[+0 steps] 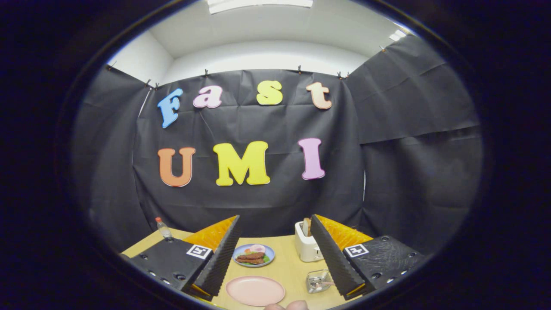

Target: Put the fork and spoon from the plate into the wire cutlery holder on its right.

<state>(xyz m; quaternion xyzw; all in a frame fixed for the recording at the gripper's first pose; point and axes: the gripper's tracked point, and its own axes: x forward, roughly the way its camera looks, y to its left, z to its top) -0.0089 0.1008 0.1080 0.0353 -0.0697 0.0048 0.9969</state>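
Gripper [275, 269] open; 1 pink plate [255, 290], 1 wire holder [317, 281].

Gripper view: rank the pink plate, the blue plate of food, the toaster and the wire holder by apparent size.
1. pink plate, nearest the camera
2. blue plate of food and toaster, too alike to rank
3. wire holder, partly hidden by a finger

Gripper open.

The right finger [340, 258] of the gripper [275, 262], whose jaws stand wide apart, covers one side of the small wire cutlery holder [317, 280] and part of the white toaster [306, 249]. What lies inside the holder is too small to tell. Near the pale pink round plate [255, 290], fingertips [287, 305] are cut off at the edge.
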